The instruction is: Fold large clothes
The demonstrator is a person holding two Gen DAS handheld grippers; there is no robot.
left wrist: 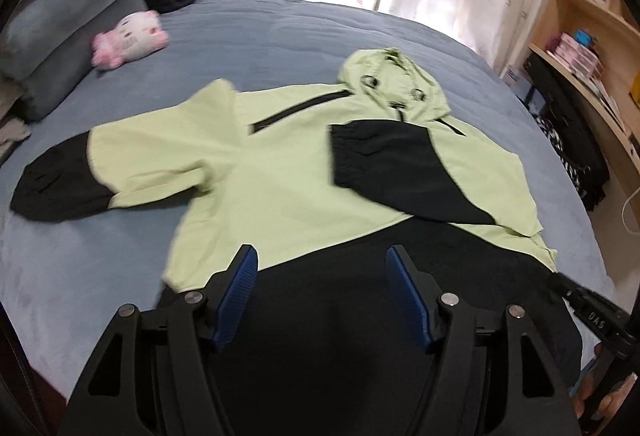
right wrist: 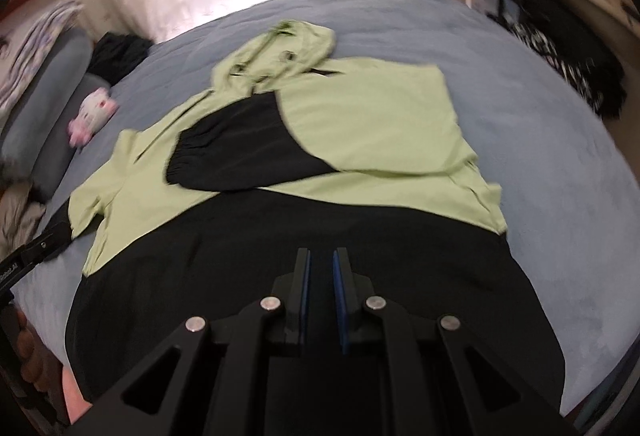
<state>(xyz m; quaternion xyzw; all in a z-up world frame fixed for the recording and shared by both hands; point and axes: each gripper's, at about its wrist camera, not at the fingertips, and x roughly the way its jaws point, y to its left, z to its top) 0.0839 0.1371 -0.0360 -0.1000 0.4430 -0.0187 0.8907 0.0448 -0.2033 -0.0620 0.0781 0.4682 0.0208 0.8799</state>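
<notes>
Blue plush bedspread (left wrist: 280,32) carries the lime-and-black hooded jacket (left wrist: 280,172) ahead of both jaw sets; left gripper (left wrist: 322,260) spread, right gripper (right wrist: 321,264) nearly closed, empty.

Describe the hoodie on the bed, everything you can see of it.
The hoodie is light green with a black lower body and black cuffs, in thin, smooth fabric. It lies flat, front up, on the blue bed, hood away from the cameras. One sleeve is folded across the chest; the other sleeve is spread out sideways. Black zip lines cross the chest. Neither gripper visibly holds it.
</notes>
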